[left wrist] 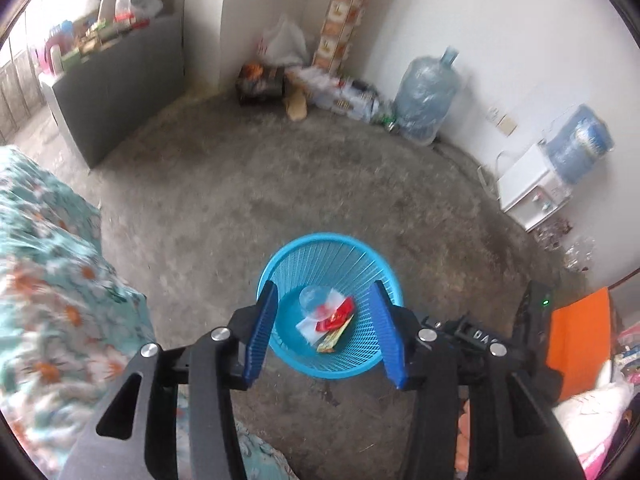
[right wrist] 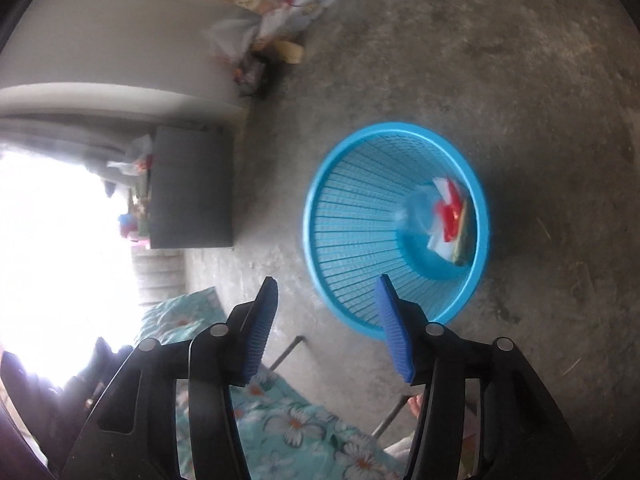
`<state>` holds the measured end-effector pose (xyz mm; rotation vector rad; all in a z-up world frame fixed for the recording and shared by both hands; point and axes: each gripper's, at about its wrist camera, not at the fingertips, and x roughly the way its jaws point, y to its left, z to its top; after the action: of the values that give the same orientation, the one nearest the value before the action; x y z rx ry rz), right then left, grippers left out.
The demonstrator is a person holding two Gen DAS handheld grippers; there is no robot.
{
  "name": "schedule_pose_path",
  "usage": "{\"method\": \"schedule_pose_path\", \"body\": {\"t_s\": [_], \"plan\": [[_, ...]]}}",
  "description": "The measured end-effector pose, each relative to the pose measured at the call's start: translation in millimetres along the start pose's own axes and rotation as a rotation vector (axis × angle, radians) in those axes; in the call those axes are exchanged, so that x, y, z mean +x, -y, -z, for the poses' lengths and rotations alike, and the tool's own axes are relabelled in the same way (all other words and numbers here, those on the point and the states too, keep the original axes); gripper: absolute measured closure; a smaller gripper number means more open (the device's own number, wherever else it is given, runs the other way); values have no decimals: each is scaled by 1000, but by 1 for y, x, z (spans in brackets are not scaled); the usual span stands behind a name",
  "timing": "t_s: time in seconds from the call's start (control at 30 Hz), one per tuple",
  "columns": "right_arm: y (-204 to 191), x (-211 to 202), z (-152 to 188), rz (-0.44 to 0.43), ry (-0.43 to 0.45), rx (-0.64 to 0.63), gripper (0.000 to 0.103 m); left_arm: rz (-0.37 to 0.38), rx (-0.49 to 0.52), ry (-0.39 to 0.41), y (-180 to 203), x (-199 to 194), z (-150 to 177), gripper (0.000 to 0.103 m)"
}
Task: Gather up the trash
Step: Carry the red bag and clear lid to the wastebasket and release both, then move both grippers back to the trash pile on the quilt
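Concrete floor (left wrist: 240, 200) beneath spread left gripper (left wrist: 325, 292)

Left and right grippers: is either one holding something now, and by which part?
Nothing is held. Both the left gripper and right gripper are open; trash lies in the blue basket.

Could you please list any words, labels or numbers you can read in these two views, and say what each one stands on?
"DA": white letters on the black device beside the left gripper; the rest is cut off.
Wrappers in the blue basket: print too blurred to read.
Stacked cartons by the wall: too blurred.
Right wrist view: nothing legible.
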<state>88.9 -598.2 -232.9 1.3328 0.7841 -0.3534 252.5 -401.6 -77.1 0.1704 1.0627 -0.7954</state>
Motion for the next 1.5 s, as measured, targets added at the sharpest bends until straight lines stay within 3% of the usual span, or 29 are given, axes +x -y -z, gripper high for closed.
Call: {"method": "schedule_pose_path", "body": {"t_s": [0.23,0.4,0.57,0.77,1.0,1.13,1.27,1.5], "plan": [[-52,-37,37,-37,38,-137,41,44,32,135,5,-107,19,40],[-104,-60,80,-67,3,-310,37,28,58,221,-4,-184,50,30],[-148,-75,119,-107,-43,-459,33,-7,20,299,-31,-249,88,27],[-188,-85,167,-153,-112,-627,24,-127,-37,379,-83,-324,143,24],[-224,-74,224,-226,-246,-750,23,-324,-268,532,-170,-423,221,21],[-244,-56,258,-247,-343,-799,23,-382,-399,580,-208,-453,267,21],[-259,-40,289,-272,-434,-822,23,-387,-487,576,-233,-460,297,21],[-275,-15,325,-308,-569,-803,23,-336,-520,563,-253,-452,331,21]]}}
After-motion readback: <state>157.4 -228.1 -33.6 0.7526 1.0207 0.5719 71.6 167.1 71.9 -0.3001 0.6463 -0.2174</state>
